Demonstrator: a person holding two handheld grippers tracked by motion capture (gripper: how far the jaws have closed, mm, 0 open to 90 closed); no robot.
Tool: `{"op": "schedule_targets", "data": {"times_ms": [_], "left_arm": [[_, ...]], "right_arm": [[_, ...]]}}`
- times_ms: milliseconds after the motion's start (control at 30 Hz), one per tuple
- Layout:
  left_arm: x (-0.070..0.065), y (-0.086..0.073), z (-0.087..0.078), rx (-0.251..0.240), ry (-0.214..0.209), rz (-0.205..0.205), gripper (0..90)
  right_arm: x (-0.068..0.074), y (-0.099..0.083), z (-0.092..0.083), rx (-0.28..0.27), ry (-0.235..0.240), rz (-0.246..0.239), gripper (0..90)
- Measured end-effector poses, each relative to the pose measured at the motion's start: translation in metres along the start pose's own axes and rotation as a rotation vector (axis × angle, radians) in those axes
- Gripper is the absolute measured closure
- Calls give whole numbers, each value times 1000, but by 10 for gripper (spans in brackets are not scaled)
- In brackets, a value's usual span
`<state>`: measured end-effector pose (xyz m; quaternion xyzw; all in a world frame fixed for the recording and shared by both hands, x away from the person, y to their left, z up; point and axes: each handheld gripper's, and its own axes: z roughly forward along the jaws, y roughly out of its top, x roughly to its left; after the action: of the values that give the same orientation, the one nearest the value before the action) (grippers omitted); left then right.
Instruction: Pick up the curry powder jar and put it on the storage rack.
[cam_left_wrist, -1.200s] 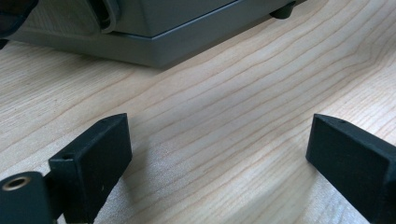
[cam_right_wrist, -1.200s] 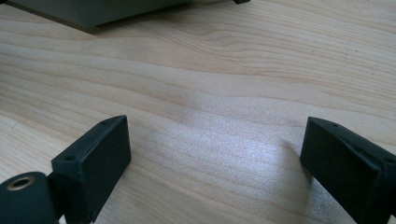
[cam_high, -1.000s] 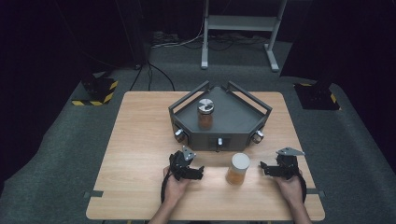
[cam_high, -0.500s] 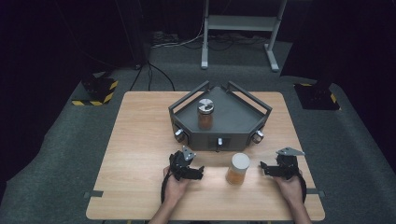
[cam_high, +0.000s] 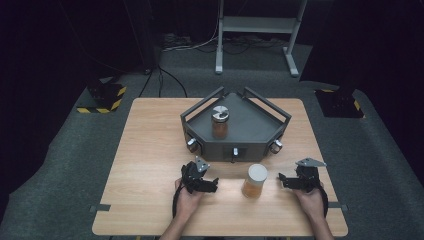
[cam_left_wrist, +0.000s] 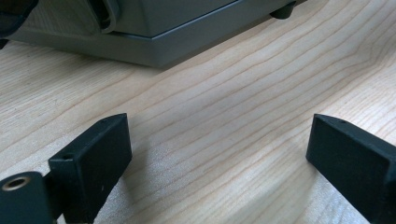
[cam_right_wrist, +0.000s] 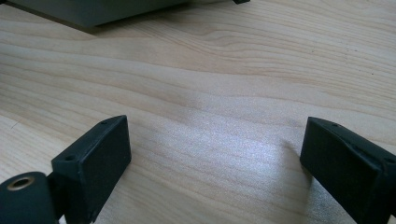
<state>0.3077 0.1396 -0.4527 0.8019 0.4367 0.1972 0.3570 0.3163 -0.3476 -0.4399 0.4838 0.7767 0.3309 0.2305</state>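
Wooden tabletop (cam_high: 150, 150) carrying a white-lidded jar (cam_high: 254, 181); left tongs (cam_high: 212, 186) lying at its 9 o'clock, right tongs (cam_high: 281, 179) at 3, both gaping wide, gripping nothing.

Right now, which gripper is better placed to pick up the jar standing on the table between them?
Probably the right gripper: its open jaws point toward the white-lidded jar. The left gripper is also open and about as near, so the advantage is small.

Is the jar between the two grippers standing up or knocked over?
Standing up. The jar sits upright on the table, its pale lid on top.
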Motion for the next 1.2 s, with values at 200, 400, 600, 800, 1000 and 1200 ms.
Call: {"op": "schedule_targets", "data": {"times_ms": [200, 400, 600, 800, 1000, 1200], "left_arm": [[0, 0, 0, 0, 0, 0, 67], [0, 0, 0, -1, 1, 0, 67], [0, 0, 0, 0, 0, 1, 67], [0, 0, 0, 0, 0, -1, 67], [0, 0, 0, 0, 0, 1, 67], [0, 0, 0, 0, 0, 0, 67]], "right_arm": [[1, 0, 0, 1, -8, 3, 77], [1, 0, 0, 1, -9, 4, 77], [1, 0, 0, 1, -8, 4, 77], [1, 0, 0, 2, -8, 4, 75], [-1, 0, 0, 3, 3, -6, 72], [-2, 2, -2, 16, 17, -11, 57]]}}
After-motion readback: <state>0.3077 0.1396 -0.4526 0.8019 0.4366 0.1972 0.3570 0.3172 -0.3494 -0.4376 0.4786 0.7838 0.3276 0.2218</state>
